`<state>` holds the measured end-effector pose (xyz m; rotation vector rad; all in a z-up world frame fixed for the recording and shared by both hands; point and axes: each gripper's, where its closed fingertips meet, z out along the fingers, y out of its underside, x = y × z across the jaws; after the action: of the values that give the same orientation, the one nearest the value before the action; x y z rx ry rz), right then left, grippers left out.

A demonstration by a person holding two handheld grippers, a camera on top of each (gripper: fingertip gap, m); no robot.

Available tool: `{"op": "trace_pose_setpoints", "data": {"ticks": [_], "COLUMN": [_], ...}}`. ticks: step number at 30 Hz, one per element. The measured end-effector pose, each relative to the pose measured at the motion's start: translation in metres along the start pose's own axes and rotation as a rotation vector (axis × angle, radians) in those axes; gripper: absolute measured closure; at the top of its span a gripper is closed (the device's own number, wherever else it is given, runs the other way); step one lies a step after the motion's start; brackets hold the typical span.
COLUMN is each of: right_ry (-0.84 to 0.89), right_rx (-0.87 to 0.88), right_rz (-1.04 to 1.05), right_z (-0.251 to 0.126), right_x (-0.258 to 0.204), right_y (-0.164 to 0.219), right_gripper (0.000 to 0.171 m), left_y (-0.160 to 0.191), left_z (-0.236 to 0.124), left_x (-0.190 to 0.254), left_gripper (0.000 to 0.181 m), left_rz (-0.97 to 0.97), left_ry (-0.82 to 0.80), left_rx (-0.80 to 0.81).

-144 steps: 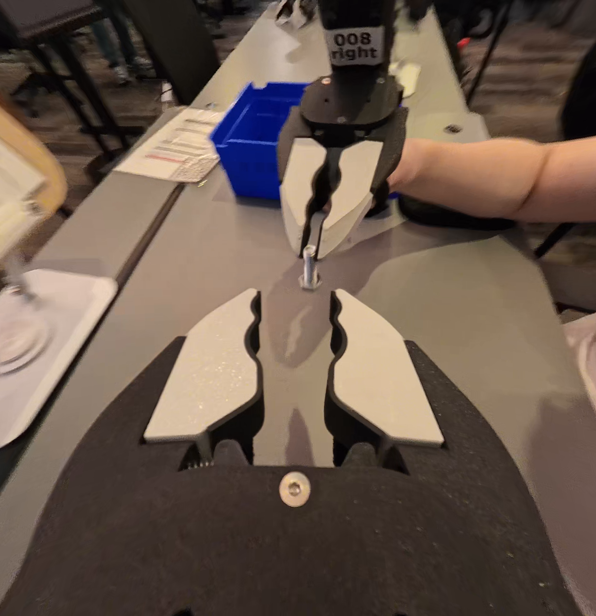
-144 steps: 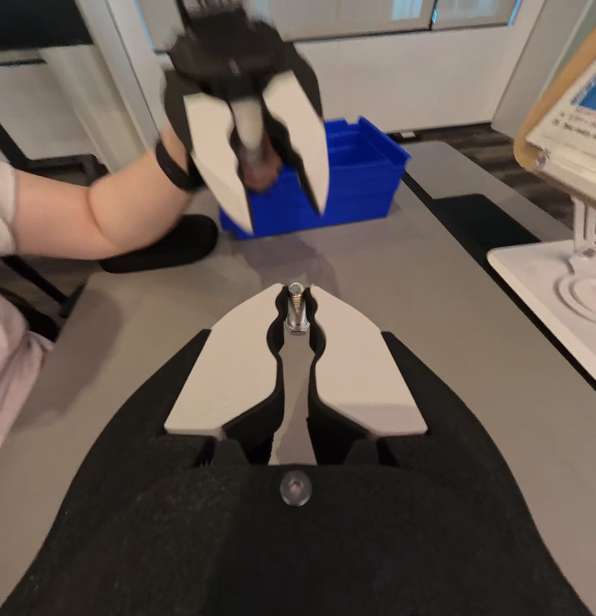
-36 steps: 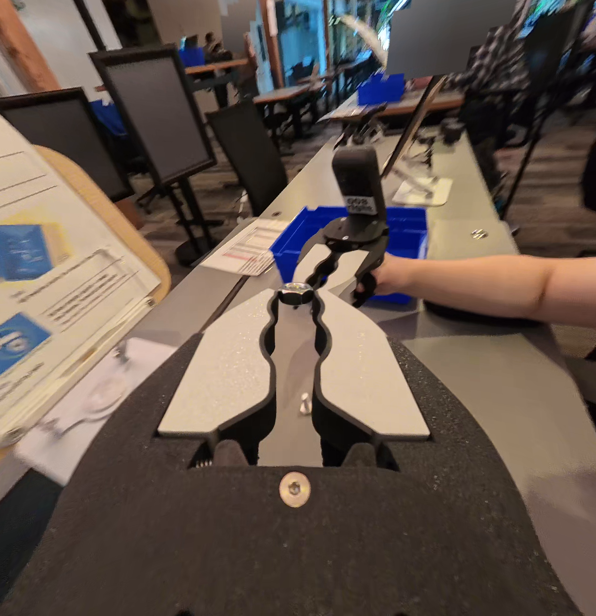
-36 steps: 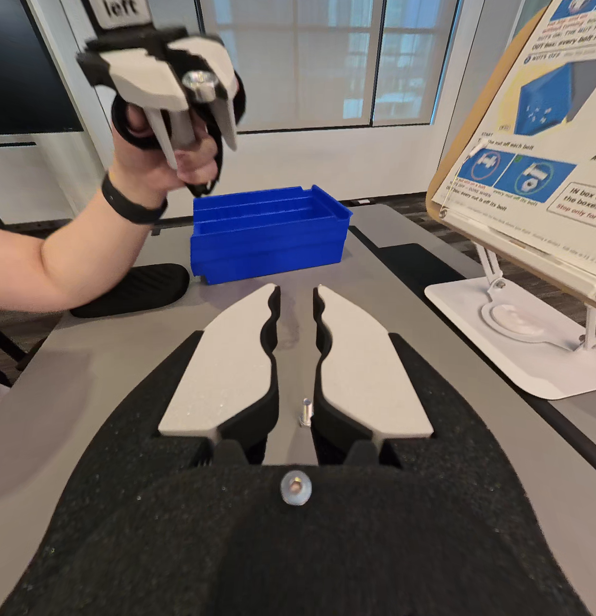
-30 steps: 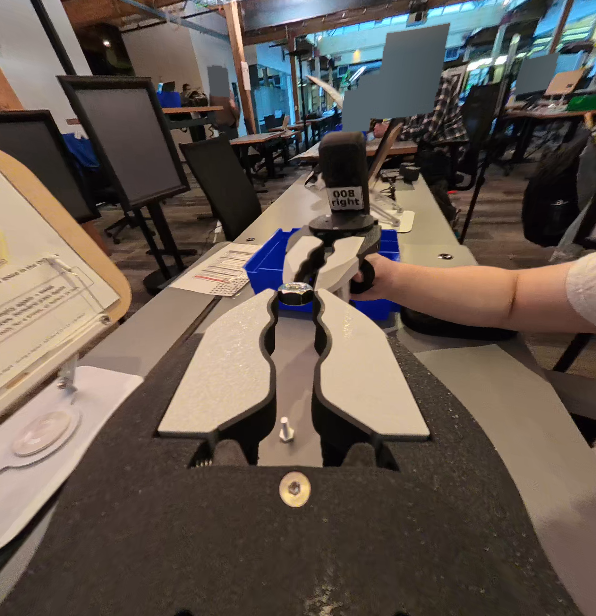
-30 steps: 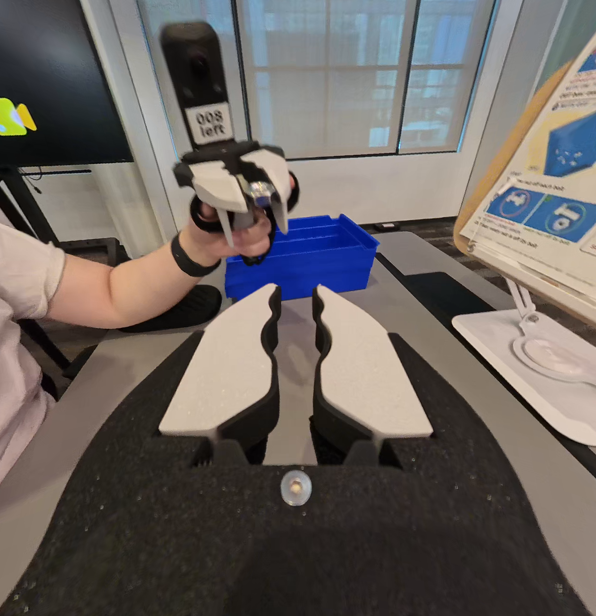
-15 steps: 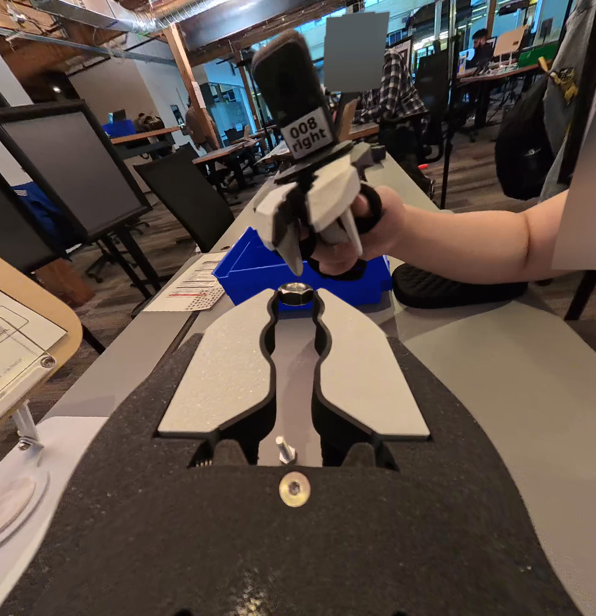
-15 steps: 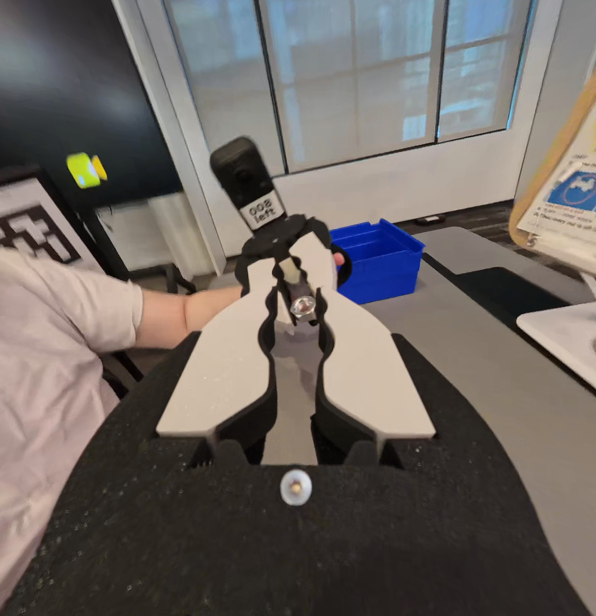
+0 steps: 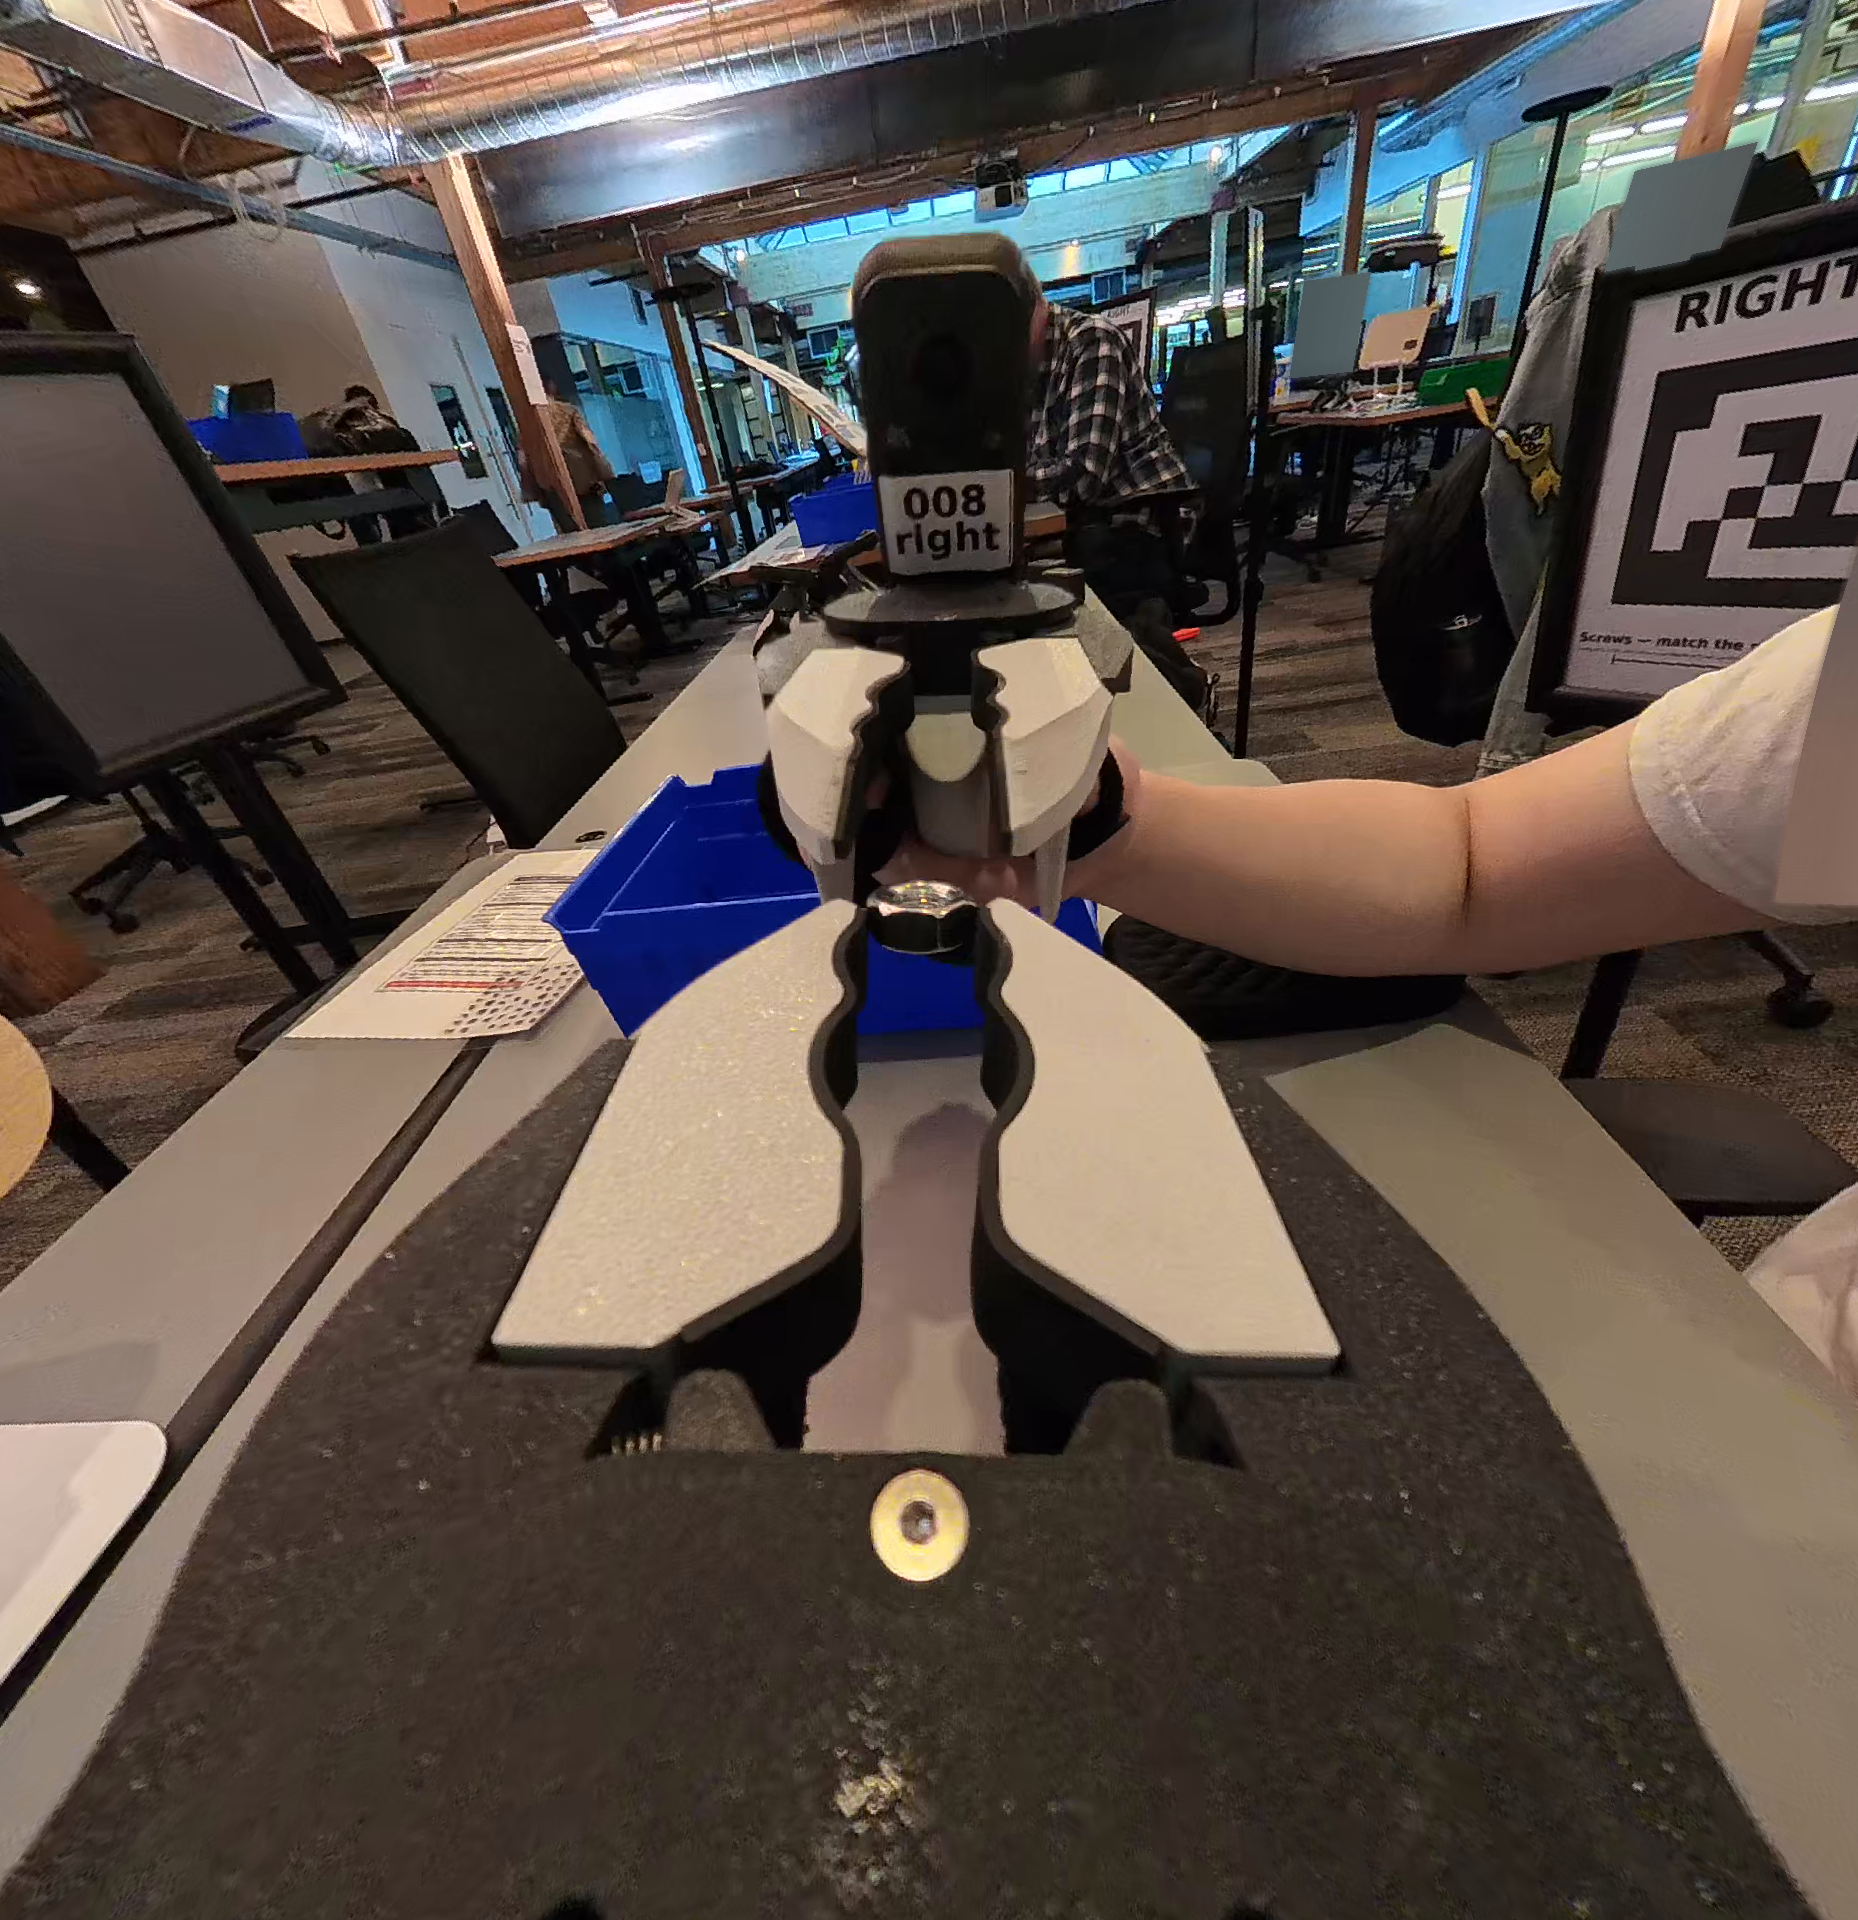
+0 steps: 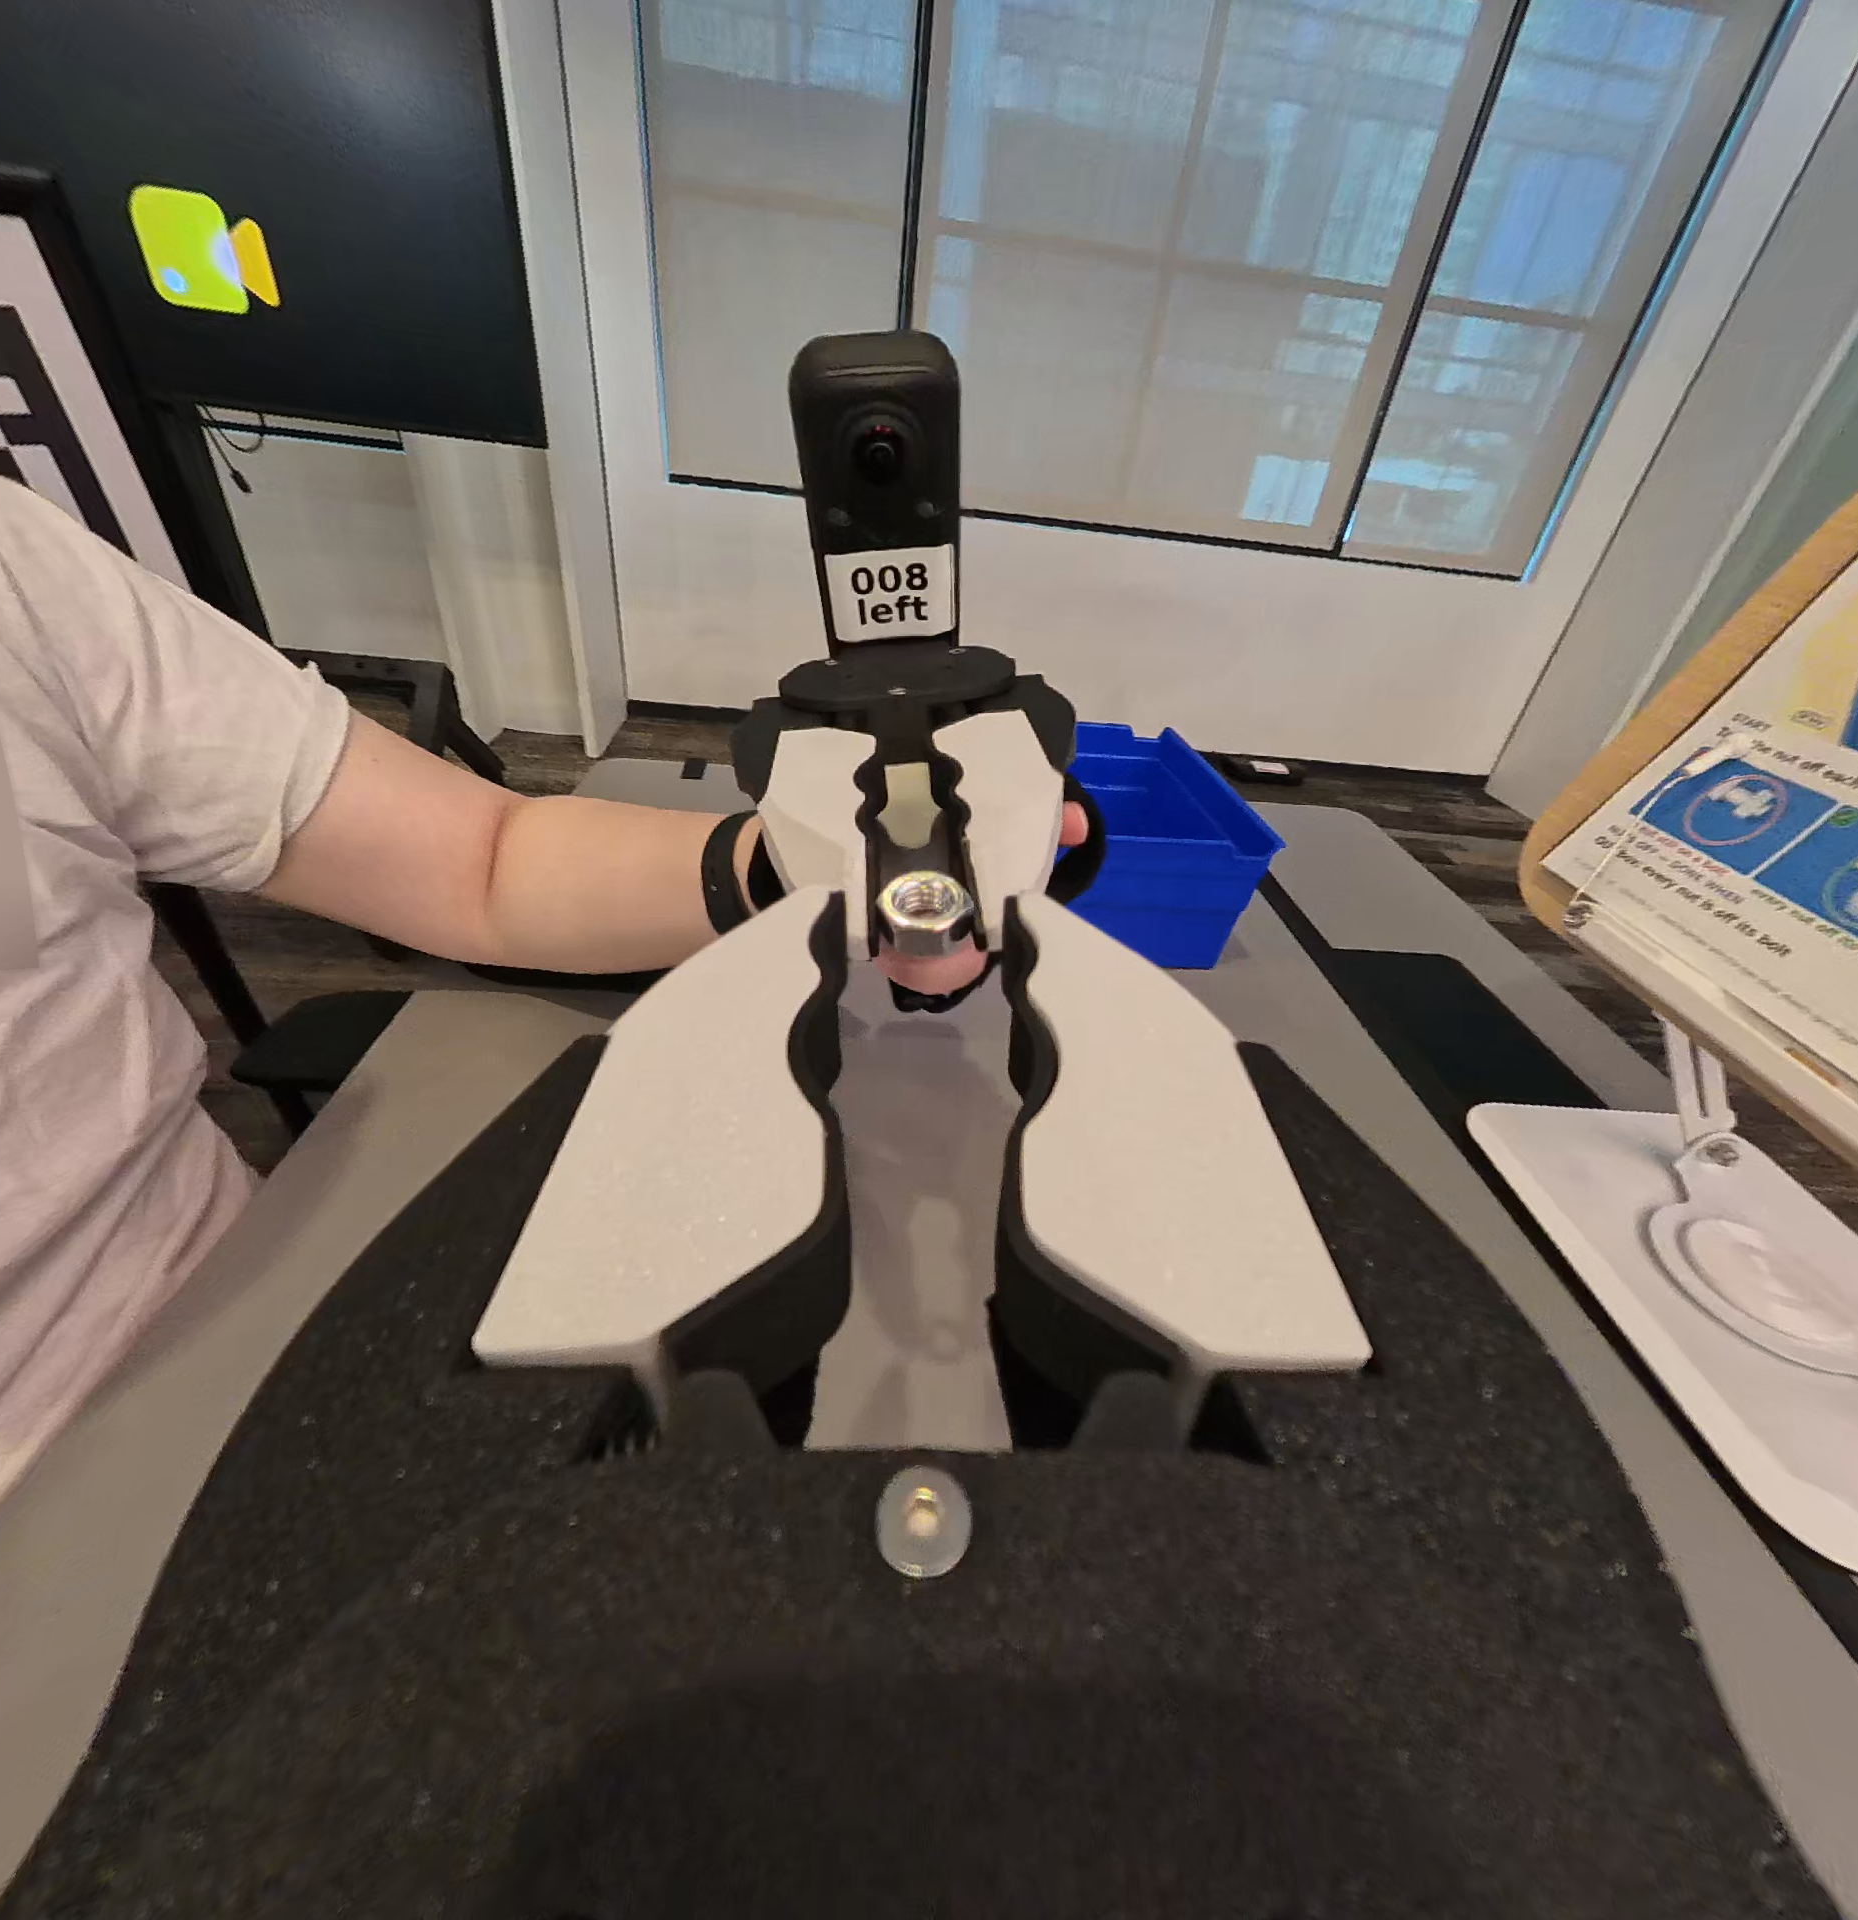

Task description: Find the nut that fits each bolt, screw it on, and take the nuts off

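Left claw (image 9: 920,920) pinches a nut (image 9: 918,916) above the desk (image 9: 1527,1195), right claw (image 10: 920,914) spread and empty; no bolt visible, so threading appears outstanding

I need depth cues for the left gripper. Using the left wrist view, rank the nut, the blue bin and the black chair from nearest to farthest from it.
1. nut: clamped at the left gripper fingertips.
2. blue bin: on the table just beyond, slightly left.
3. black chair: off the table, farther back left.
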<state>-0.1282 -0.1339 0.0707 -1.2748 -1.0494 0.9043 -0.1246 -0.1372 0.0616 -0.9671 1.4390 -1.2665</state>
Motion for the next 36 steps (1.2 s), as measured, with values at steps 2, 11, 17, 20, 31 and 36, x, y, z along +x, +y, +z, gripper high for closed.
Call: {"op": "trace_pose_setpoints", "data": {"ticks": [2,11,17,20,31,36], "right_ry": [-0.004,-0.055,-0.065,-0.063,-0.077,-0.168], "right_rx": [-0.006,0.015,0.026,0.024,0.017,0.039], "right_rz": [0.015,0.054,0.074,0.056,0.359,0.605], "right_z": [0.001,0.005,0.006,0.007,0.011,0.014], "right_x": [0.001,0.001,0.003,0.003,0.015,0.014], "right_y": [0.004,0.013,0.016,0.017,0.019,0.02], "right_gripper": [0.144,0.152,0.152,0.155,0.147,0.146], "left_y": [-0.002,0.004,0.007,0.007,0.01,0.016], "left_z": [0.0,0.001,-0.001,-0.001,-0.005,-0.008], "left_x": [0.001,-0.001,-0.004,-0.002,-0.012,-0.016], "left_gripper": [0.163,0.163,0.163,0.163,0.163,0.163], "left_rz": [-0.012,-0.035,-0.052,-0.069,0.105,0.129], "left_ry": [0.014,0.023,0.03,0.044,-0.076,-0.098], "left_rx": [0.009,0.013,0.018,0.015,-0.049,-0.075]}}
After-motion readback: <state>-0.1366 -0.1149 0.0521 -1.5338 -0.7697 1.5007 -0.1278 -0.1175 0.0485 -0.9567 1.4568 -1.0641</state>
